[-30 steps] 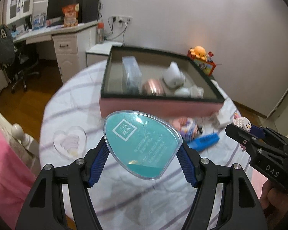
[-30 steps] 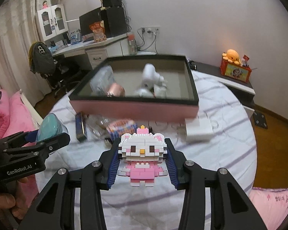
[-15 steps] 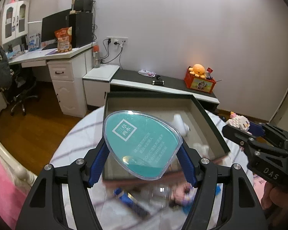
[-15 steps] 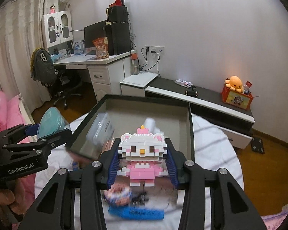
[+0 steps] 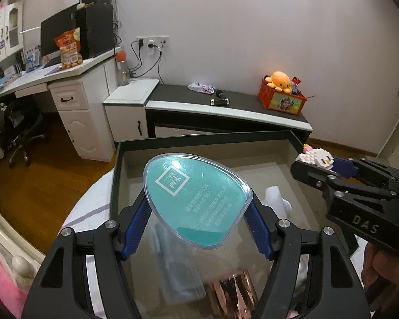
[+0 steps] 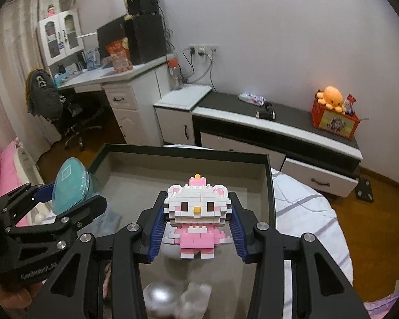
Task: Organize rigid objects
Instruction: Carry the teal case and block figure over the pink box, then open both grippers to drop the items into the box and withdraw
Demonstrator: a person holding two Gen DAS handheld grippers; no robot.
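both tongs have travelled forward from above the cluttered surface to hang over the open box (image 5: 114, 175), each with its load unchanged. on the left, the left tongs (image 5: 199, 212) are clamped on the teal oval case (image 5: 196, 199), held over the box's near-left part above a clear bag (image 5: 178, 265) and a rose-gold cylinder (image 5: 234, 295) lying inside. to the right, the right tongs (image 6: 198, 226) are clamped on the brick cat figure (image 6: 196, 212), over the middle of the box with bare floor beyond it.

to do the drop well, i would lower each piece toward a bare patch of the box floor, the figure toward the far right corner, the case clear of the bag, and release low so neither tips or knocks the white object (image 5: 275, 199).

the near wall of the box is cut off by the tongs, the things under the figure are blurred, and the surface is mostly hidden.
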